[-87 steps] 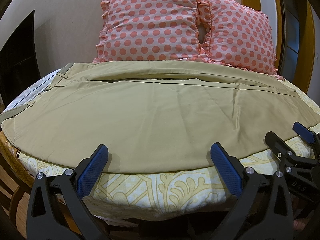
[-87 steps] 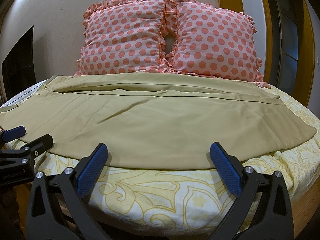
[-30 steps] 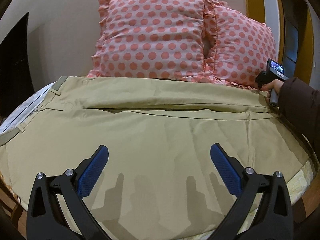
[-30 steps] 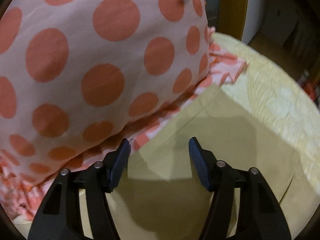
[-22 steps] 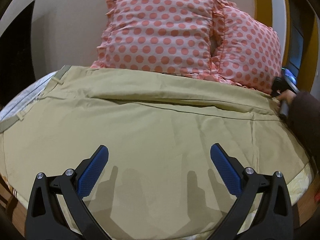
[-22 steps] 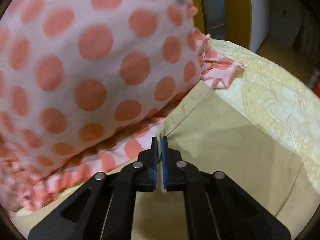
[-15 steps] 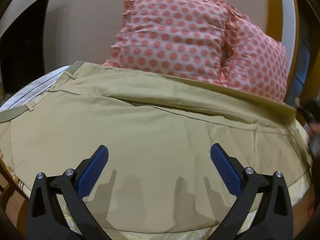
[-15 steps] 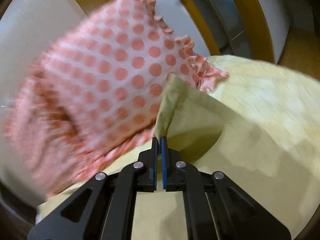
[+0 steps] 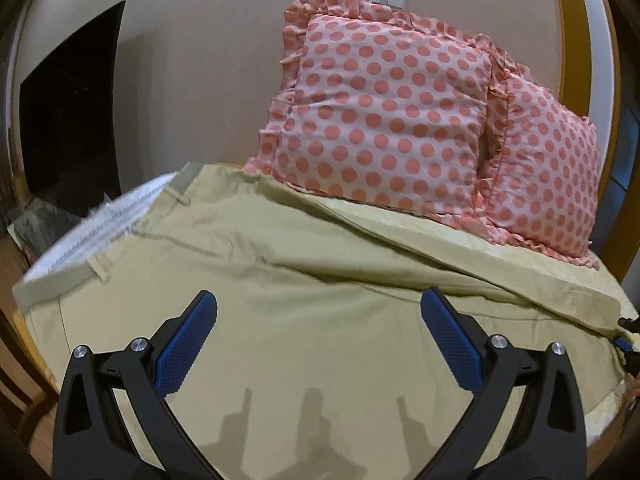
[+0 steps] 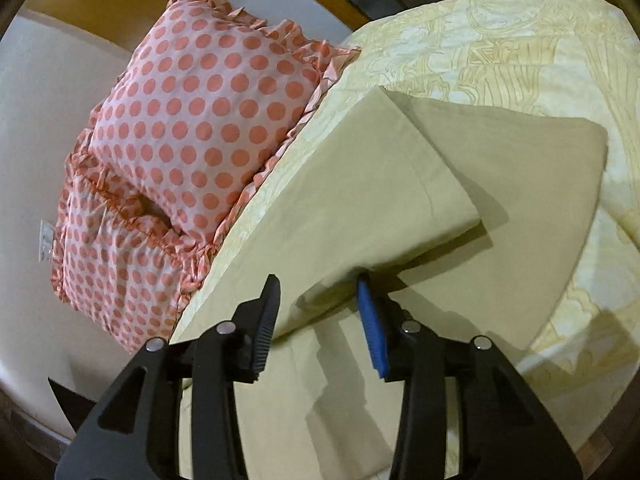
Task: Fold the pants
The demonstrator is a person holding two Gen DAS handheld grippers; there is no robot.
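Left claw (image 9: 318,332) is held spread above the khaki pants (image 9: 320,320) on the bed (image 10: 520,32); right claw (image 10: 318,320), tilted, is parted around a folded-over leg edge, seemingly unpinched.

Khaki pants (image 9: 304,320) lie spread flat across the bed, waistband with belt loops (one loop stands out at the near edge) at the left. The far leg (image 10: 360,184) is folded over onto the near one, its hem end raised off the lower layer.
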